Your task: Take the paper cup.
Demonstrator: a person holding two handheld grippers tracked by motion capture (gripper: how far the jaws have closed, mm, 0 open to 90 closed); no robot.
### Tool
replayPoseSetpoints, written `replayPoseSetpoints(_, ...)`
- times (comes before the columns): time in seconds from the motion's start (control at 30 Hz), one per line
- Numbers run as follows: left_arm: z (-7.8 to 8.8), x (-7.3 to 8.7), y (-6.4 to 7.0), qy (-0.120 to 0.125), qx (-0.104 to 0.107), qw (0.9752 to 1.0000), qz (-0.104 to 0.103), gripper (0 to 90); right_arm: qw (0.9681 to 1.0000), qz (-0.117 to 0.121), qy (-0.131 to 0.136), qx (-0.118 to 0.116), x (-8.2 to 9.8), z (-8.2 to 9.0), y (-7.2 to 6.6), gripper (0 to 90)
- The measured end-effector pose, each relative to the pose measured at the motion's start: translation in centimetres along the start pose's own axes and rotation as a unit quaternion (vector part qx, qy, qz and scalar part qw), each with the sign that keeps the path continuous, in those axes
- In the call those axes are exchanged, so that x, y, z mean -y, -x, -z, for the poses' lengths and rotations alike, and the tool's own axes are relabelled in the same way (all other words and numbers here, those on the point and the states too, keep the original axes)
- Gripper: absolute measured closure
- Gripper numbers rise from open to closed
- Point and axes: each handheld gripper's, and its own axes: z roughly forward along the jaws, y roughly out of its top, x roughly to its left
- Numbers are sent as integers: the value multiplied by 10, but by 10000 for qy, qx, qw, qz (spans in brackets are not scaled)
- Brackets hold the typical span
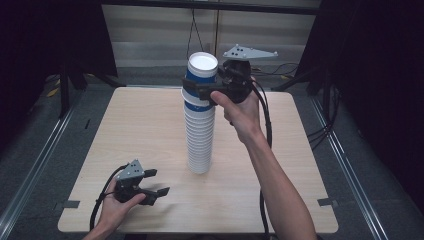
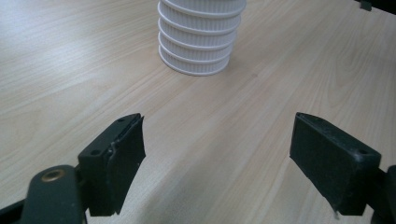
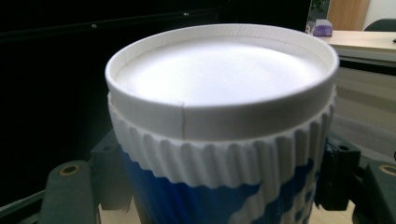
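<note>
From the high view: right tongs (image 1: 199, 93) reaching in from the right and clamping onto the blue-and-white top cup (image 1: 202, 74) of the tall cup stack (image 1: 199, 135), which is standing upright mid-bench (image 1: 150, 130); left tongs (image 1: 156, 184) resting low near the front edge, gaping wide, holding nothing, well apart from the stack's foot. From the left gripper view: both black jaws spreading far apart over bare wood, the stack's ribbed white base (image 2: 196, 42) sitting ahead of them and slightly left of centre, untouched. From the right gripper view: the top cup (image 3: 219, 140) sitting squarely between the jaws, pads pressing against its ribbed sides, white rim rising above them.
</note>
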Motion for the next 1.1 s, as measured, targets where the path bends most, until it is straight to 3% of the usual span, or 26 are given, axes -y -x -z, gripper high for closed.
replayPoseSetpoints(1.1,0,0,0,-2,16,10000,-13,178,9961,-40,872,-135,-13,15,2,248)
